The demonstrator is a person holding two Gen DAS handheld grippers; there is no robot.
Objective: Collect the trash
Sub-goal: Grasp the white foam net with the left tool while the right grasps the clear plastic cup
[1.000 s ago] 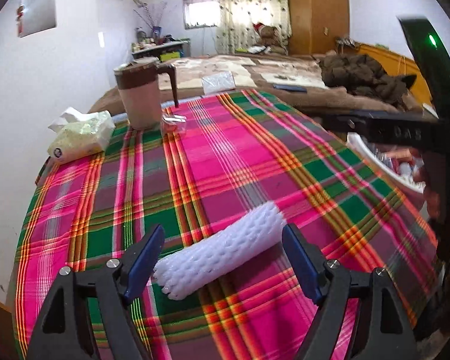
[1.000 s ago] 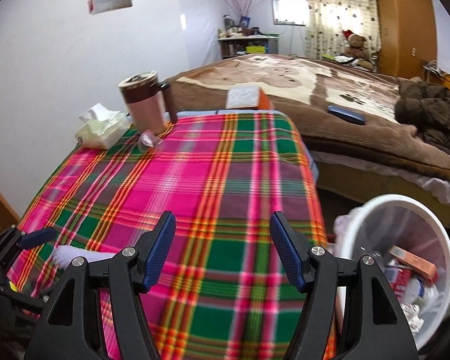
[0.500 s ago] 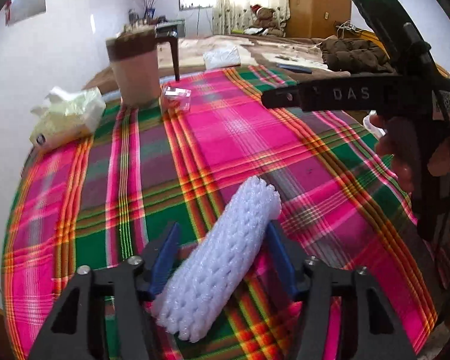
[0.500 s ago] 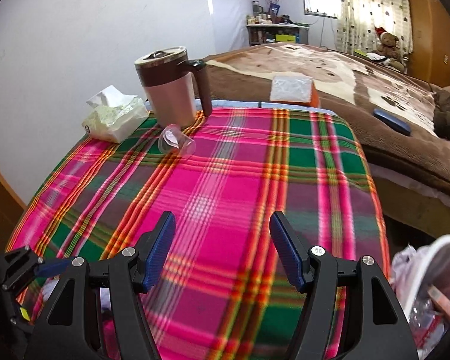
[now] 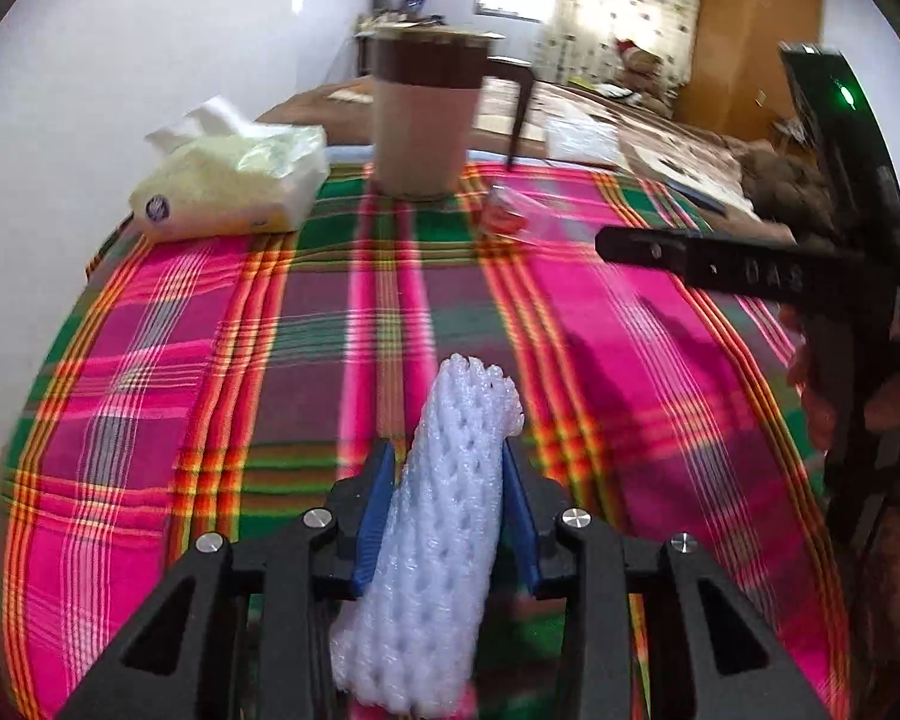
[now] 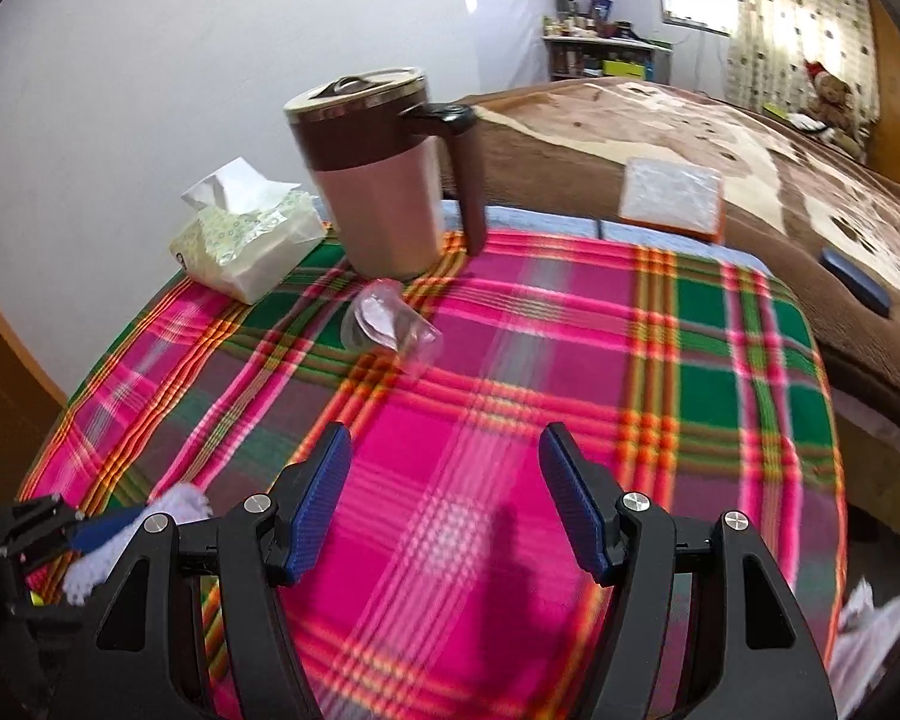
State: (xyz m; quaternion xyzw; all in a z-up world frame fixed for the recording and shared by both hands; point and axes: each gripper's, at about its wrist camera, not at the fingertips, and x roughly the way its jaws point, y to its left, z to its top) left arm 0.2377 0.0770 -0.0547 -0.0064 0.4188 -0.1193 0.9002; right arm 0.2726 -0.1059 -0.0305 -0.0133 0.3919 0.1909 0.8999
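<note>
Both jaws of the left gripper have just been closing and pinch the foam net sleeve, ready to bin; right gripper gapes empty toward a seemingly clear plastic cup on the worktop.

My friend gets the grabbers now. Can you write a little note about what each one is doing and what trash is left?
Left hand-held gripper: its jaws have just been closing and now pinch the white foam net sleeve, which sticks up between the pads.
Right hand-held gripper: open, nothing in it, over the plaid tablecloth.
Done: foam sleeve grabbed.
Left: drop it in a bin, which is out of view now. The clear plastic cup lies tipped over beside the brown mug and looks like the next trash. The tissue pack probably stays.
</note>
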